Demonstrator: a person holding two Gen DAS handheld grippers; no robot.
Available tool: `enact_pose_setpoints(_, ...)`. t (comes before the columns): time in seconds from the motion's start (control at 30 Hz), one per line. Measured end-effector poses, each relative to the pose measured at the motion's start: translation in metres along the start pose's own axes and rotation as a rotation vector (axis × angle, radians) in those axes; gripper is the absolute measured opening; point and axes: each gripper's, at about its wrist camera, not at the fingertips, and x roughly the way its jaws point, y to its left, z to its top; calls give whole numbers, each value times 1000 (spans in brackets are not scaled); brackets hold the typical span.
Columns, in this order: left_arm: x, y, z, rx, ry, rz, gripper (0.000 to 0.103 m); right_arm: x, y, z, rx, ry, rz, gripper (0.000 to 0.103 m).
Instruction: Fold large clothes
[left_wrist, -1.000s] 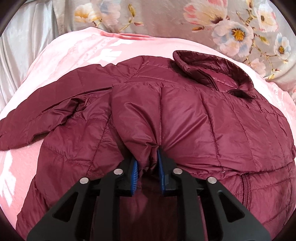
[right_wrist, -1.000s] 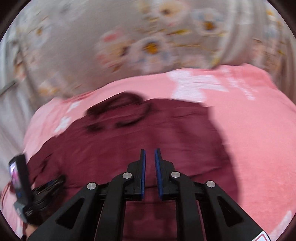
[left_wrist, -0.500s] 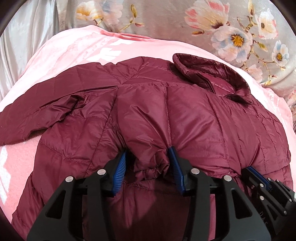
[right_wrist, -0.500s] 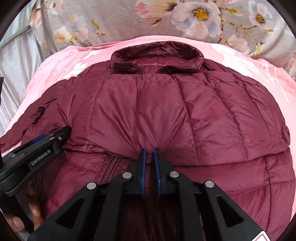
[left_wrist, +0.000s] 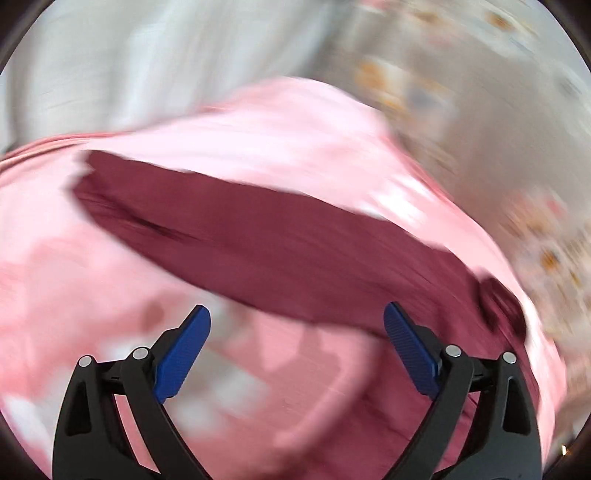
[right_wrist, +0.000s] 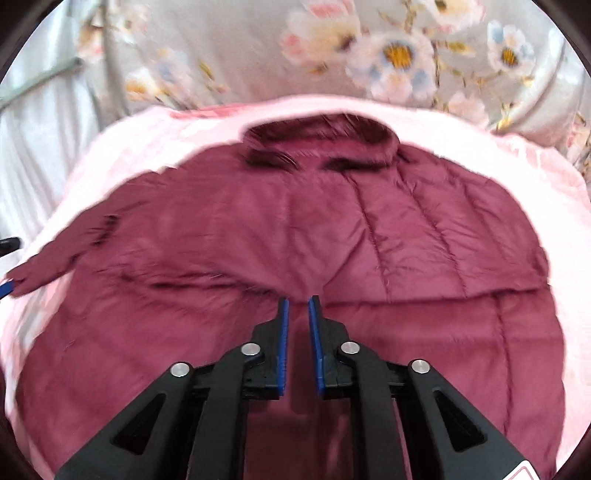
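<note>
My left hand-held gripper (left_wrist: 297, 345) has just spread wide with nothing between its pads, over the pink blanket (left_wrist: 92, 266) beside the jacket (right_wrist: 295, 236) sleeve, while my right hand-held gripper (right_wrist: 298, 325), just parted slightly, hovers over the jacket, clamping nothing.

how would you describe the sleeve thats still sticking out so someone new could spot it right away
Start at the pink blanket spread below the flowered cloth; the dark red puffy jacket lies on it, collar at the far end. The sleeve is the long narrow strip running off the jacket's left side onto the pink, the only part that juts out from the folded body.
</note>
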Motion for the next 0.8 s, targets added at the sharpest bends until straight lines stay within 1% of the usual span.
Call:
enact_pose_setpoints(0.03, 5, 22, 12, -36, -7, 56, 93, -12, 6, -7, -12, -19, 14, 28)
enact_pose_setpoints(0.07, 11, 44, 22, -76, -7, 105, 93, -22, 11, -14, -23, -33, 23, 40)
enact_pose_setpoints(0.1, 21, 72, 34, -135, 4, 148, 93, -34, 19, -25, -42, -47, 32, 46)
enact_pose_setpoints(0.13, 26, 88, 38, -173, 18, 163, 93, -39, 22, -31, -51, -48, 38, 47)
enact_pose_setpoints(0.17, 36, 110, 43, -234, 40, 172, 92, -43, 27, -42, -62, -37, 43, 47)
enact_pose_setpoints(0.2, 40, 122, 46, -268, 52, 170, 91, -45, 29, -48, -66, -26, 43, 47)
enact_pose_setpoints(0.27, 49, 142, 47, -324, 74, 152, 82, -45, 34, -61, -84, -6, 30, 47)
enact_pose_setpoints(0.3, 52, 146, 47, -332, 74, 140, 82, -43, 38, -66, -93, 11, 11, 47)
enact_pose_setpoints(0.33, 51, 144, 47, -321, 60, 140, 74, -44, 38, -66, -91, 17, 3, 48)
enact_pose_setpoints(0.37, 50, 141, 47, -303, 51, 135, 56, -46, 37, -67, -79, 11, -7, 50)
enact_pose_setpoints(0.4, 53, 135, 49, -277, 63, 105, 46, -47, 34, -67, -68, 6, -15, 52)
enact_pose_setpoints(0.47, 60, 120, 55, -240, 103, 60, 5, -51, 30, -69, -37, 4, -13, 52)
enact_pose_setpoints(0.5, 60, 113, 60, -217, 102, 55, 3, -54, 29, -72, -25, 3, -6, 52)
enact_pose_setpoints(0.57, 47, 93, 63, -149, 65, 43, 2, -64, 26, -79, -5, -10, 1, 52)
enact_pose_setpoints(0.63, 24, 51, 70, -52, -6, 2, 1, -74, 25, -85, -8, -26, 1, 52)
enact_pose_setpoints(0.67, 11, 31, 72, -10, -35, -29, 1, -80, 24, -88, -13, -34, -5, 52)
enact_pose_setpoints(0.7, -9, -3, 71, 53, -77, -77, 1, -86, 24, -91, -21, -43, -11, 54)
enact_pose_setpoints(0.77, -34, -49, 65, 130, -117, -146, 1, -95, 21, -96, -35, -52, -20, 57)
enact_pose_setpoints(0.8, -55, -88, 55, 197, -136, -222, 1, -97, 18, -97, -36, -52, -24, 57)
